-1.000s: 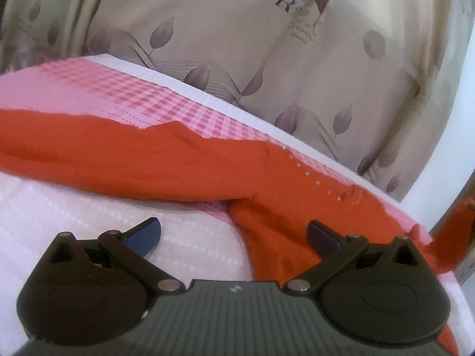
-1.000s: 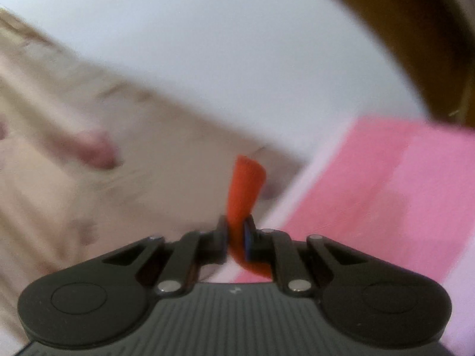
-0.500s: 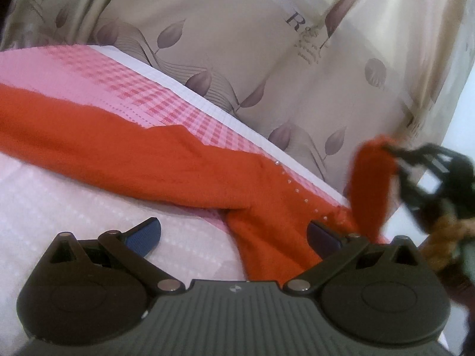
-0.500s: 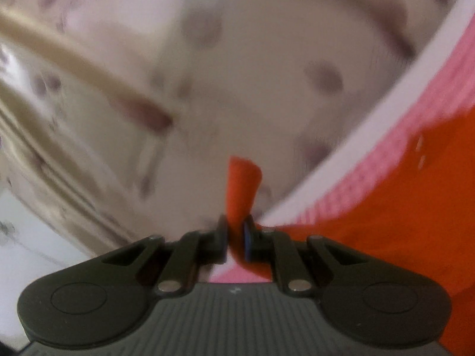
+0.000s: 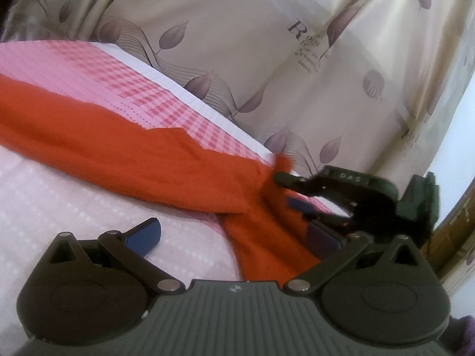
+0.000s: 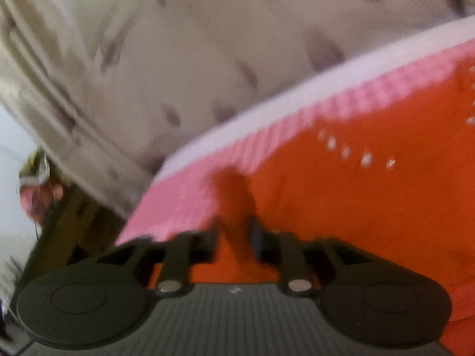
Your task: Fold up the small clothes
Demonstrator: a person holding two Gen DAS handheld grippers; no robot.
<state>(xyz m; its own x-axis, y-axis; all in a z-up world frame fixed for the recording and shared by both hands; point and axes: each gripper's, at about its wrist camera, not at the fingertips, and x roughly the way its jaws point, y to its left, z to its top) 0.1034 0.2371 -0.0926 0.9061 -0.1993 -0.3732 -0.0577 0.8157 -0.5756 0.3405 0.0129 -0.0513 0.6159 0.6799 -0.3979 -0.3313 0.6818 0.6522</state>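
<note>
1. In the left wrist view the left tool (image 5: pixel 234 237) fills the near edge with its jaws spread wide and nothing between them; its right blue pad is partly hidden behind a fold of the orange garment (image 5: pixel 142 154).
2. The garment lies across the pink bedcover (image 5: pixel 59 195), running from the far left toward the near right, where its lower end is cut off behind the tool body.
3. The right tool (image 5: pixel 285 188) reaches in from the right at the garment's raised corner; its jaws have just been opening, and a strip of orange cloth stands between them. The right wrist view is blurred, so whether the pads touch the cloth is hard to say, though a gap shows on both sides of the strip.
4. In that view a row of small pale studs (image 6: pixel 356 151) dots the garment.
5. Beyond the bed's white edge hangs a beige curtain (image 5: pixel 297 74) with purple leaves and printed lettering too small to read.
6. A brown wooden frame (image 5: pixel 454 225) shows at the far right, mostly cut off.
</note>
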